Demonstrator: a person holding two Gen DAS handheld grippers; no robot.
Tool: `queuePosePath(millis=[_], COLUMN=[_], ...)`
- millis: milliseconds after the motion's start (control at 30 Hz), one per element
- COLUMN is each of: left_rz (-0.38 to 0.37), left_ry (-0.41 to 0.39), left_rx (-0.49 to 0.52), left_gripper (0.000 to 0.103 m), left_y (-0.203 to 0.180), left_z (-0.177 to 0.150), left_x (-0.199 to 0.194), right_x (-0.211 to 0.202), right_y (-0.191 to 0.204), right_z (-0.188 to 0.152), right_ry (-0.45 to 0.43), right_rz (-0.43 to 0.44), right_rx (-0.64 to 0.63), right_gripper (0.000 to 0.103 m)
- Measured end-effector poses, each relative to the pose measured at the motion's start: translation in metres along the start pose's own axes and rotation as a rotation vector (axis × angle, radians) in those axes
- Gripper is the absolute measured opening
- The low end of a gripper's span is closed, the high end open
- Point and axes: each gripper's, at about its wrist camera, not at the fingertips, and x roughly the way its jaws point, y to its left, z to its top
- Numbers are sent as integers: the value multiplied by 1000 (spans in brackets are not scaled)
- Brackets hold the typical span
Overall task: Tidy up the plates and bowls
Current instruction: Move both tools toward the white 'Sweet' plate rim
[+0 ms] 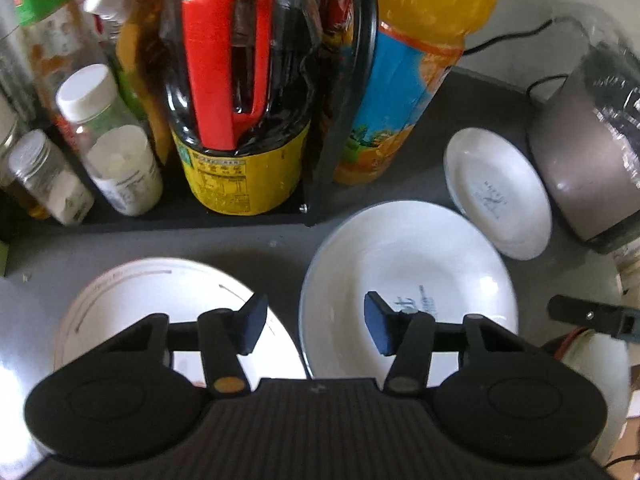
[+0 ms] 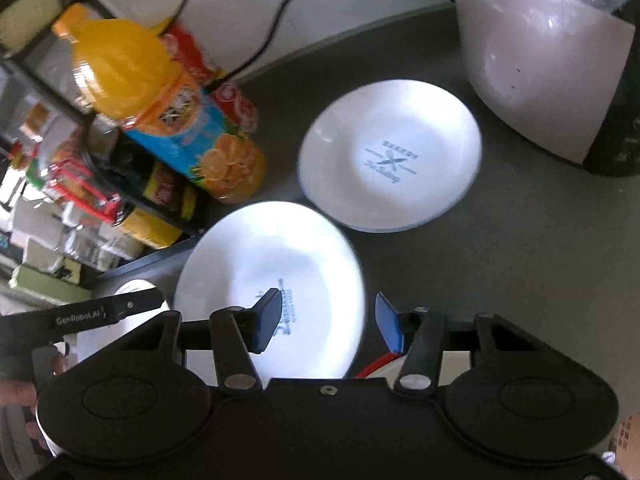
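Two white plates with blue print lie on the dark grey counter: a larger near one (image 1: pixel 408 276) (image 2: pixel 272 280) and a smaller far one (image 1: pixel 496 194) (image 2: pixel 390 154). A white bowl or plate with a thin line pattern (image 1: pixel 160 300) sits at the left under my left gripper. My left gripper (image 1: pixel 316 326) is open and empty, hovering over the gap between that dish and the near plate. My right gripper (image 2: pixel 326 322) is open and empty, above the near plate's right rim. Its tip shows in the left wrist view (image 1: pixel 592 316); the left gripper's finger shows in the right wrist view (image 2: pixel 100 312).
A black rack (image 1: pixel 180 220) holds a soy sauce bottle with a red handle (image 1: pixel 236 120), jars and spice bottles. An orange juice bottle (image 1: pixel 404 80) (image 2: pixel 168 108) stands beside it. A grey appliance wrapped in plastic (image 1: pixel 592 152) (image 2: pixel 548 64) stands at the far right, cables behind.
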Motion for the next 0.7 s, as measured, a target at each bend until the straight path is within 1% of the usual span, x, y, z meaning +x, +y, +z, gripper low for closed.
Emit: queuePosePath(millis=[67,100,133,167,200,233,400,500,567,700], left_rz=[-11,-10,-7,-6,-3,-2,14,32,31,30], left_ry=[19,27,31,36,44,50,55,59,64,71], left_rx=[3,6,12,16,19,22,59,74,79,92], left_gripper=[43,42,38,33,30,28,26,26,26,25], left_y=[2,2,3,4,4,3,-2,-5,-6,-10], left_z=[4,7,8,10,11,13,19,20,19,16], left_x=[10,15,19,23,27,31,45,54,59,66], right_x=[7,9,12,16,19,22,38,48,55,68], right_y=[-2,-1,-1,-2,-2,0,8,15,18,16], right_z=[3,4,6,8,9,10,18,22,23,28], right_ry=[19,18,28,47,59,67,101,129,149,189], right_rz=[-7,-20,-28,-26,-28,-32,-69,-133,-159,-186], right_rx=[14,8,2,9,20,16,-32,-85,-126,-126], right_gripper=[46,44,40,35,27,27,27,27,27,27])
